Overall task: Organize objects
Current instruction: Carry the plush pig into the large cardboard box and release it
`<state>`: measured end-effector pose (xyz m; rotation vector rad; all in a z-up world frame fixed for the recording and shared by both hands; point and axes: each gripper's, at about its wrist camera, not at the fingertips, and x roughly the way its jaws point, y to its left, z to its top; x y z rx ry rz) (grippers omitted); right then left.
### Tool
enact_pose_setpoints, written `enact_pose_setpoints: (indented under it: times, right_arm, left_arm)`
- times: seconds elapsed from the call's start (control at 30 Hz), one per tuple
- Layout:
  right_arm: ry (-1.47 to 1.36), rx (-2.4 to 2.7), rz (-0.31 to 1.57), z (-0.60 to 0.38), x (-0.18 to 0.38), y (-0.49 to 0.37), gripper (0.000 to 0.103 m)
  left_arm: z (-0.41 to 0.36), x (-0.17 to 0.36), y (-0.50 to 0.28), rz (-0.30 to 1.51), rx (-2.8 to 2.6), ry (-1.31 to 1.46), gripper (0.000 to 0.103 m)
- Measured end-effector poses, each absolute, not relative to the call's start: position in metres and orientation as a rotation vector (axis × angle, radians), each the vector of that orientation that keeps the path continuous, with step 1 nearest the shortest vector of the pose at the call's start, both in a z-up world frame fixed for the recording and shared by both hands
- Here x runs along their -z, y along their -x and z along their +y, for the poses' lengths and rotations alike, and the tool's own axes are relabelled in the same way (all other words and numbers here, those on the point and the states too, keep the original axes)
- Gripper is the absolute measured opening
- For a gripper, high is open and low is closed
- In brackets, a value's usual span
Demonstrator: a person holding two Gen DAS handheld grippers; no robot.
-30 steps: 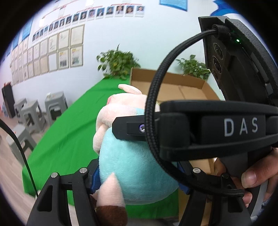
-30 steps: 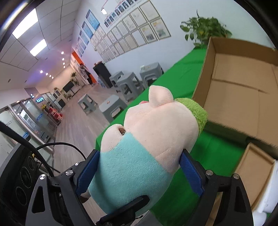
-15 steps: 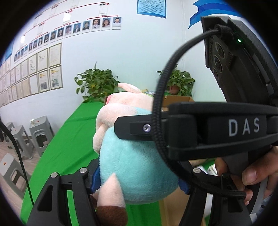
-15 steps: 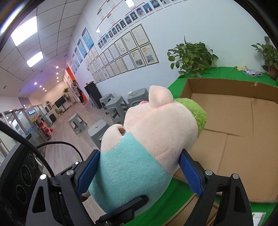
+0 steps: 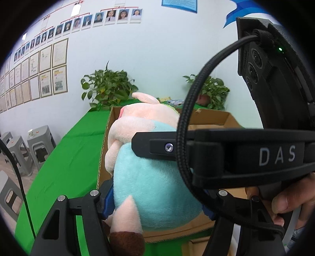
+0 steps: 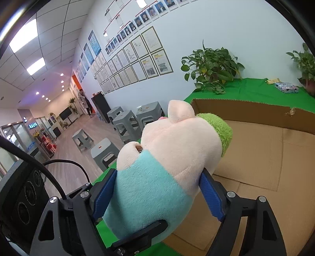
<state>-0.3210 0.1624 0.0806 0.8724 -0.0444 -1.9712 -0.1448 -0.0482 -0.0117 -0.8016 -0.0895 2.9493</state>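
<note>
Green tablecloth [image 6: 256, 90]: covers the table out to its far edge at the wall.
Potted plants, two: one leafy plant [image 6: 210, 67] at the far left corner of the cloth, a second [image 6: 305, 63] further right along the same far edge.
Small patterned packet [image 6: 286, 87]: flat on the cloth, between the plants.
Grey plastic stools [image 6: 126, 126]: several, on the wood floor off the table's left edge.
Framed certificates [image 6: 135, 59]: rows on the white wall, portrait photos [image 5: 110, 16] above.

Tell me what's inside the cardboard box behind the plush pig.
The cardboard box shows only bare brown floor and flap seams; nothing lies in the visible part. The plush pig, clamped by both grippers, covers its near left corner, so that part can't be checked.
</note>
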Motion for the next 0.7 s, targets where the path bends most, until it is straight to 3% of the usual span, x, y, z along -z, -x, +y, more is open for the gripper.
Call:
enact_pose_setpoints:
  times: [0.33,0.7]
  right_arm:
    - [-0.941,1.807,0.021,0.120,0.002,0.370,0.074]
    - [-0.998,1.805,0.074,0.099,0.045,0.376,0.072]
  left_arm:
    - [-0.059,0.049,0.173,-0.094,-2.928,1.056,0.073]
    - [-0.075,0.063,0.124,-0.181,-2.860,1.076,0.070]
